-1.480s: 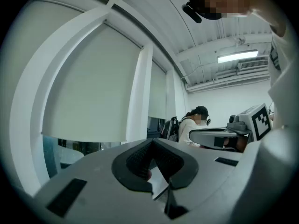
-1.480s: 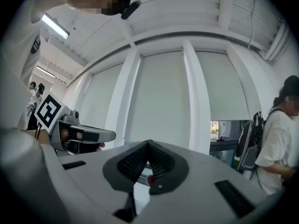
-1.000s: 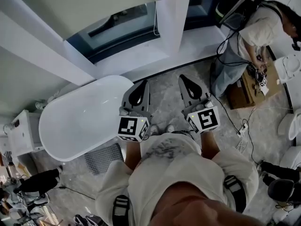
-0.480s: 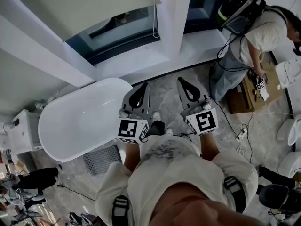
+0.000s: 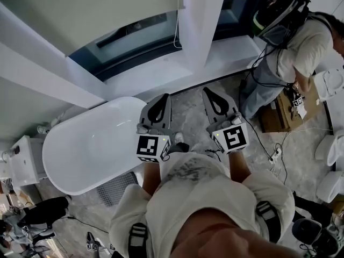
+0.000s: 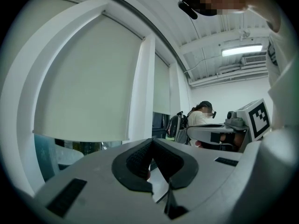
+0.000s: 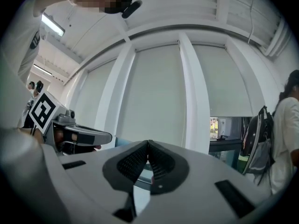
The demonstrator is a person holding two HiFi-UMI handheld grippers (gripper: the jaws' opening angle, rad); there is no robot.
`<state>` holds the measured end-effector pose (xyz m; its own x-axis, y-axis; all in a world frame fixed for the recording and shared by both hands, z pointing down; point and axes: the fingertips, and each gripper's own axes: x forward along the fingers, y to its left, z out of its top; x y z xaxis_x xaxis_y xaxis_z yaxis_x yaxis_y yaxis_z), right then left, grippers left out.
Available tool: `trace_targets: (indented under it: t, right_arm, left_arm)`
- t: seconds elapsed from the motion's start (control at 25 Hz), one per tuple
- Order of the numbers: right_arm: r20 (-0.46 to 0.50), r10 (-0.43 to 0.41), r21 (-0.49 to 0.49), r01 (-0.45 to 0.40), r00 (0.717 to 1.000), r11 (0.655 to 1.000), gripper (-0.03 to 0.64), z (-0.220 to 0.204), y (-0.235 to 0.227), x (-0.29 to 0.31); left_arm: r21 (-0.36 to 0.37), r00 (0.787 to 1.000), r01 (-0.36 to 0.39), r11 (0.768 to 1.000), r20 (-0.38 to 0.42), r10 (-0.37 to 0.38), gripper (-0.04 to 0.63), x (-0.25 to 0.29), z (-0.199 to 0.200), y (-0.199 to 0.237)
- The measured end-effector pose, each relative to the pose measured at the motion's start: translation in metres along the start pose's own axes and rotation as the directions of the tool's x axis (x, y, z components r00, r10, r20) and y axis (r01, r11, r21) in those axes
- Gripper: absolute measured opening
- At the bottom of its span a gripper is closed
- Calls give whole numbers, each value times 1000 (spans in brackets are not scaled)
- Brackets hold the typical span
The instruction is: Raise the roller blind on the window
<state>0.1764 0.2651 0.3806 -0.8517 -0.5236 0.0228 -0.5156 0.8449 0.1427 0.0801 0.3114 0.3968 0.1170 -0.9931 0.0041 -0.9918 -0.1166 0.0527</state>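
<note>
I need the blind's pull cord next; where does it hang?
In the head view, the pull cord hangs at the roller blind's right edge, just left of the white pillar, beyond the left gripper.

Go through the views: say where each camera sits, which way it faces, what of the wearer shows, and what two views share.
Head view: on the person's head, facing steeply down at bathtub and floor; shows their torso, left gripper, right gripper.
Left gripper view: on that gripper, facing along shut jaws at the roller blind; right gripper at right.
Right gripper view: likewise, jaws shut, toward the blinds; left gripper at left.
Shared: both gripper views show blinds.
</note>
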Motion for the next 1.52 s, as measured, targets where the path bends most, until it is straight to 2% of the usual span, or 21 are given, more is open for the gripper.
trace_targets:
  t: [0.56, 0.92, 1.52]
  right_arm:
    - [-35, -64, -10, 64, 997, 998, 61, -7, -22, 96]
    - [-52, -107, -21, 106, 993, 994, 61, -11, -42, 130]
    - [-58, -79, -29, 77, 995, 997, 61, -28, -117, 218]
  left_arm:
    - [-7, 997, 70, 998, -19, -70, 8, 64, -2, 76]
    - [-17, 994, 106, 994, -17, -106, 8, 101, -3, 102]
    - [-11, 995, 90, 996, -42, -91, 8, 206, -15, 143]
